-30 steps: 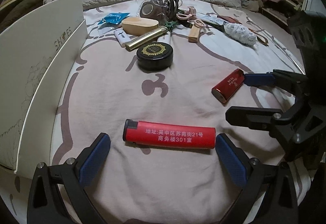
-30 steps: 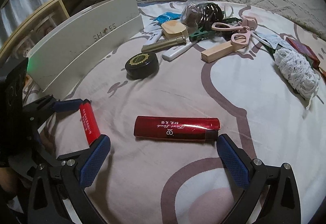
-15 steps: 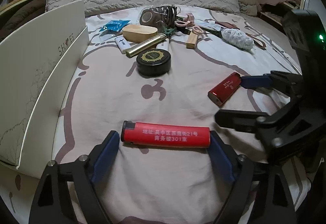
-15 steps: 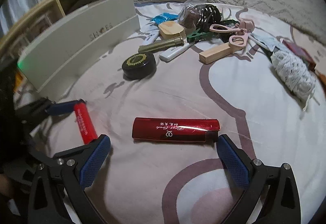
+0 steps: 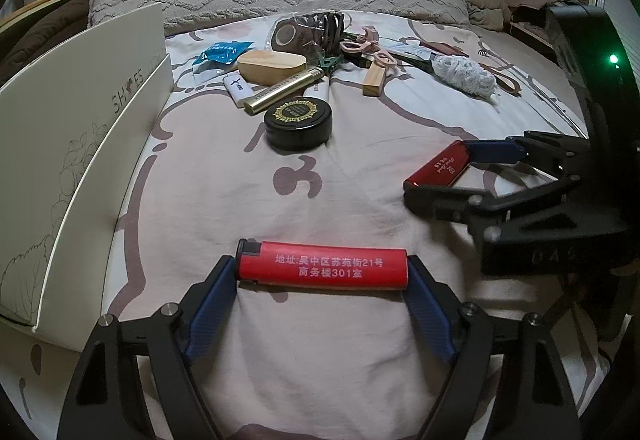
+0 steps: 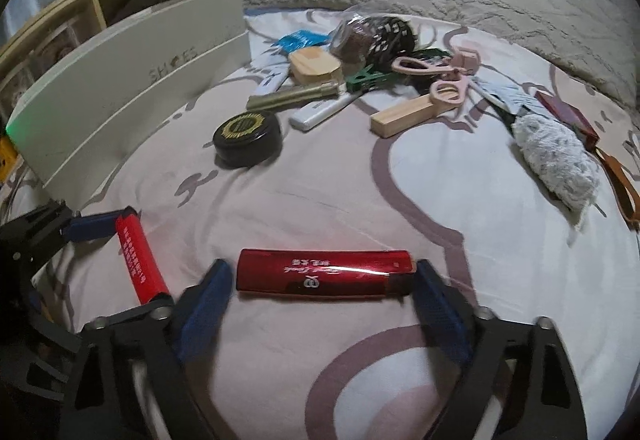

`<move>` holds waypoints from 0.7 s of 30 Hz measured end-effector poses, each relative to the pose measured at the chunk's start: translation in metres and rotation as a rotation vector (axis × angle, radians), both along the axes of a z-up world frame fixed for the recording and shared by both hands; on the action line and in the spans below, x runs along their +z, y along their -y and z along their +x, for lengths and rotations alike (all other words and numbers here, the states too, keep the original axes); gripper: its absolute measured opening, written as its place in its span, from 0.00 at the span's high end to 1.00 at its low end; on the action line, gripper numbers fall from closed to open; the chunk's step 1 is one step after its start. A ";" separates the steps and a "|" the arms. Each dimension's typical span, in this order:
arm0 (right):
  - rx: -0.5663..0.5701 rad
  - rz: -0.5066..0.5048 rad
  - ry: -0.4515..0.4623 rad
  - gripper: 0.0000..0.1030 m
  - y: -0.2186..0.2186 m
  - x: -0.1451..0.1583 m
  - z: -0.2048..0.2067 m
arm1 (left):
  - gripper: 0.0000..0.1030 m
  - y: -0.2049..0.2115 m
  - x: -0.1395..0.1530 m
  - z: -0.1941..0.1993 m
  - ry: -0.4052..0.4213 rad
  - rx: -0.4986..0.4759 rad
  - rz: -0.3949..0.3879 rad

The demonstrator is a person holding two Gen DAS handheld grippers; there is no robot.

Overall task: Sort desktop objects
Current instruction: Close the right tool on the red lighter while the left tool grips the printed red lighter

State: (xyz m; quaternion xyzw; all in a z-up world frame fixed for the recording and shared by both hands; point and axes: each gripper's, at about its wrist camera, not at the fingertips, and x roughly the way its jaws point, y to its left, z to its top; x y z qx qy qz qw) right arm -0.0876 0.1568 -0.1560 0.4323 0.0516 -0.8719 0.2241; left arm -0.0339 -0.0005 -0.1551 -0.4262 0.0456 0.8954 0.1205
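The left hand-held gripper (image 5: 322, 276) sits at the bottom centre of the left wrist view, its jaws closing endwise on the bright red lighter (image 5: 322, 269); both blue pads already meet the lighter's 2 ends, so it looks gripped though it lies on the bed (image 5: 360, 340). In the right wrist view the right hand-held gripper (image 6: 322, 286) is at the bottom centre, jaws closing around the dark red lighter (image 6: 324, 274). The pads stand just beside its ends, and with the blur I cannot tell that they press yet.

Risks, as I judge them:
- Each lighter is held by its short ends, so a small tilt at lift could let it pivot or pop out, more so the glossy dark one.
- The soft sheet gives under the fingers, and a pad could catch fabric and drag it along.
- The 2 hand-held grippers are near each other, at the right edge of the left wrist view and the lower left of the right wrist view; lifting inward together could make them collide.

Writing: the bright red lighter carries white Chinese print, "地址:吴中区苏苑街21号" over "商务楼301室". The dark red lighter has script lettering and a round logo, too blurred to read. The white box (image 5: 80, 144) at the left reads "SH ES" with a heart as the O. The black round tin (image 5: 298, 123), upper centre, bears a gold emblem I cannot read.
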 end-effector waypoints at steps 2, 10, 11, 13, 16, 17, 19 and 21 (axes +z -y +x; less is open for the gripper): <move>-0.003 -0.008 -0.004 0.18 -0.001 0.001 0.001 | 0.21 0.001 0.000 0.000 -0.002 0.001 0.003; -0.005 0.004 -0.017 0.18 0.001 0.001 0.002 | 0.22 0.006 0.003 -0.002 0.001 0.014 0.047; -0.005 0.005 -0.019 0.18 0.001 0.001 0.002 | 0.22 0.006 0.004 -0.002 0.001 0.016 0.052; -0.008 0.008 -0.022 0.18 0.001 0.002 0.003 | 0.22 0.008 0.005 -0.002 0.001 0.020 0.063; -0.014 0.006 -0.027 0.18 0.000 0.002 0.004 | 0.22 0.009 0.006 -0.003 0.000 0.027 0.072; -0.016 0.007 -0.029 0.18 -0.001 0.002 0.004 | 0.22 0.010 0.007 -0.003 -0.001 0.030 0.075; -0.025 0.014 -0.038 0.18 -0.001 0.003 0.005 | 0.22 0.012 0.009 -0.003 -0.006 0.038 0.081; -0.033 0.018 -0.049 0.18 -0.002 0.005 0.006 | 0.22 0.014 0.012 -0.003 -0.016 0.048 0.087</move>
